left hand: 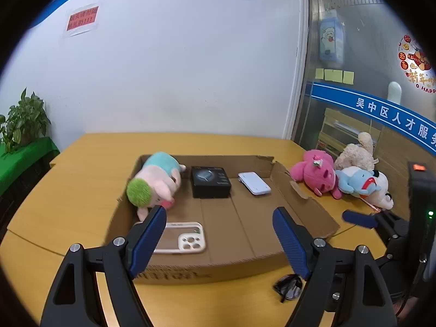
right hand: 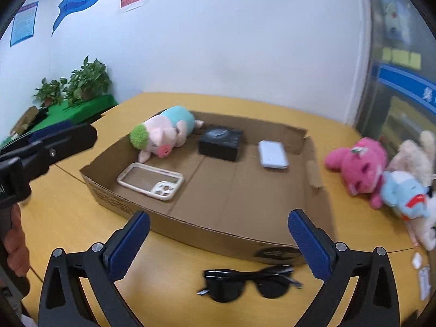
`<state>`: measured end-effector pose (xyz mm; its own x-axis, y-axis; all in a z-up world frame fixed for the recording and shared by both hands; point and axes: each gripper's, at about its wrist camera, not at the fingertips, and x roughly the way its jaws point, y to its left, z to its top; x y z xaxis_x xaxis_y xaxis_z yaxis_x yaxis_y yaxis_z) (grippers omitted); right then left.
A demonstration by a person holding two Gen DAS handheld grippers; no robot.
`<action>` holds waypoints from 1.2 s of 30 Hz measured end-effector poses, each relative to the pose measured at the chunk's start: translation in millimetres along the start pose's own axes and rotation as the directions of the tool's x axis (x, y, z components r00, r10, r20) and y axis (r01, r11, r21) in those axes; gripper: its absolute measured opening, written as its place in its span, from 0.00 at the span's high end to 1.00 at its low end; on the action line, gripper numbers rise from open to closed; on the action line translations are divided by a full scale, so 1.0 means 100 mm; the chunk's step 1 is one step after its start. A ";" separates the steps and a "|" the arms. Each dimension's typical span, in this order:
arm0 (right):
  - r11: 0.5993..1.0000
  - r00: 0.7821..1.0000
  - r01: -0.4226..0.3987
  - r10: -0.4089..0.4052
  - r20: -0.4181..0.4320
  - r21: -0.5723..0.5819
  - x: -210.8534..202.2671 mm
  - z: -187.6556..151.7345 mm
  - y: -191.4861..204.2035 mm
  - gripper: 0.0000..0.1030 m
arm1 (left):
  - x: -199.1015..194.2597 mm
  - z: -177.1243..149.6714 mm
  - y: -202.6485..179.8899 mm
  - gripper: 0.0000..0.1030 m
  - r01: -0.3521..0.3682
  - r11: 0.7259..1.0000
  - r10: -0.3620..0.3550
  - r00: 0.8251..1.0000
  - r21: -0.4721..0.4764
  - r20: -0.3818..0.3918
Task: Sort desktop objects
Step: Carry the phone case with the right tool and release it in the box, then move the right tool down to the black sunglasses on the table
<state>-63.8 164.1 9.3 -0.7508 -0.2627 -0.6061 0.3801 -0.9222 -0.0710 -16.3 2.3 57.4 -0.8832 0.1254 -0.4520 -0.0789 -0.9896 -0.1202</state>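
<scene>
Black plastic sunglasses [right hand: 249, 283] are lying folded open on the yellow wooden tabletop [right hand: 245, 109], just outside the near wall of the shallow brown cardboard tray [right hand: 190, 234], not yet sorted. Inside the tray a pink plush pig with a green tuft and teal back [right hand: 163, 133], a black rectangular box [right hand: 221, 141], a white slim power bank [right hand: 273, 154] and a clear phone case with a cream rim [right hand: 150, 181] are already sitting well apart. Both the left gripper [left hand: 219, 234] and the right gripper [right hand: 219, 242] are standing with their jaws wide apart and nothing between them. A pink plush toy [left hand: 316, 175], a blue plush toy [left hand: 357, 181] and a cream plush toy [left hand: 355, 154] are piling against each other beyond the tray's right wall. Judging from here, a grab at the sunglasses could be pinching a thin temple arm and twisting the frame, or skidding it across the smooth tabletop. The glasses are looking blurred in the right wrist view and are half hidden behind a finger in the left; the plush pile is running off the right edge.
</scene>
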 end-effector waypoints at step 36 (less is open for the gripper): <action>0.875 0.846 -0.421 0.474 -0.243 0.240 0.98 -1.22 -1.10 0.00 | 0.20 -1.04 0.01 0.22 0.066 0.991 -0.100 0.943 -0.116 -0.316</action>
<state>-113.2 274.9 -138.5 -0.3240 -0.5906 -0.7391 0.5190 -0.7641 0.3830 14.2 10.7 -43.4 -0.6790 0.2397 -0.6939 -0.0830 -0.9642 -0.2519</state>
